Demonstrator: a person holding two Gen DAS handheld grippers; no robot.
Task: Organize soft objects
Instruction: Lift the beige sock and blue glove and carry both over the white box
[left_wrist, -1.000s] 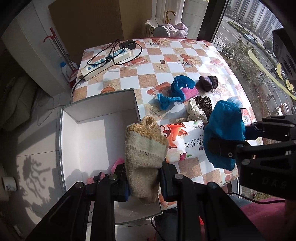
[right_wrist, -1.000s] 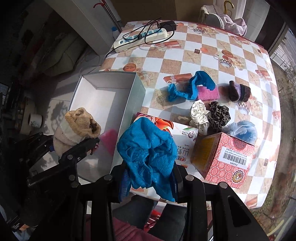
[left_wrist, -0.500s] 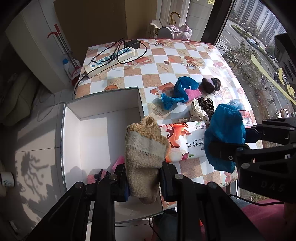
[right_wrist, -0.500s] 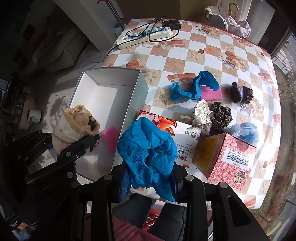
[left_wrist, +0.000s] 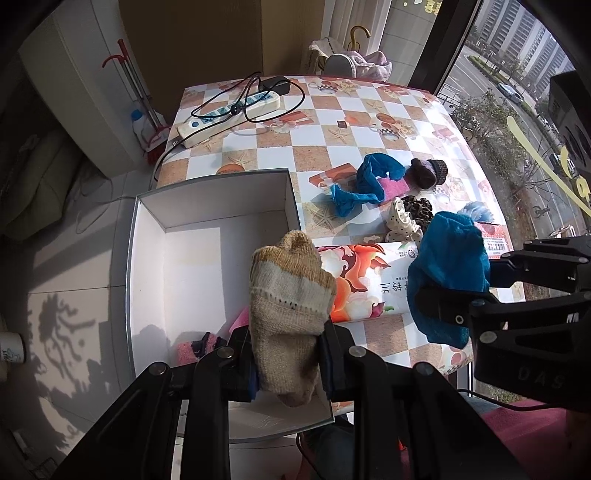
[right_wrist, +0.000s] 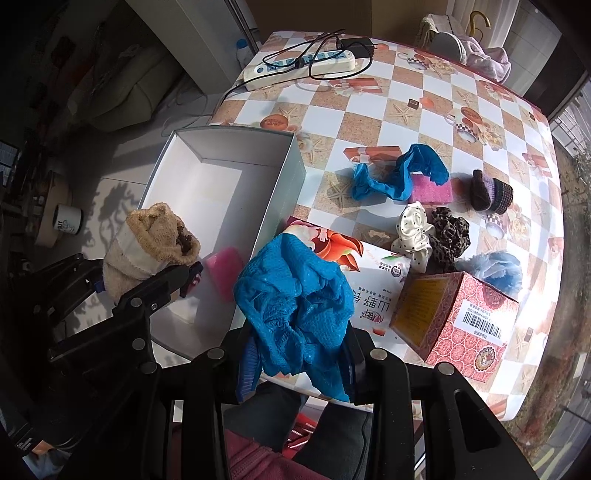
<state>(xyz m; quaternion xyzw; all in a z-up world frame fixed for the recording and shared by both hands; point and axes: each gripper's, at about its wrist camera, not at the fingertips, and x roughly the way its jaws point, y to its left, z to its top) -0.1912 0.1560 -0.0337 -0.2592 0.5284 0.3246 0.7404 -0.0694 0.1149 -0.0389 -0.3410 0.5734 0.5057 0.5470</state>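
Note:
My left gripper (left_wrist: 288, 369) is shut on a beige knit sock (left_wrist: 290, 302), held above the near end of the white open box (left_wrist: 147, 236); the sock also shows in the right wrist view (right_wrist: 147, 247). My right gripper (right_wrist: 295, 358) is shut on a blue knit cloth (right_wrist: 295, 291), held above the table's near edge over a tissue pack (right_wrist: 373, 280). The cloth also shows in the left wrist view (left_wrist: 447, 273). Pink soft items (left_wrist: 192, 347) lie in the box. On the table lie a blue stocking (right_wrist: 399, 177), a pink sponge (right_wrist: 432, 190), a dark knit piece (right_wrist: 491, 192), two scrunchies (right_wrist: 432, 236) and a light blue puff (right_wrist: 495, 266).
A red patterned carton (right_wrist: 461, 317) stands at the table's near right corner. A white power strip with black cables (right_wrist: 303, 66) lies at the far left. The box sits at the table's left edge, above the tiled floor (left_wrist: 66, 258). A window runs along the right side.
Both grippers have risen and pulled back a little with their items still held; the table and box look farther away. Nothing was let go.

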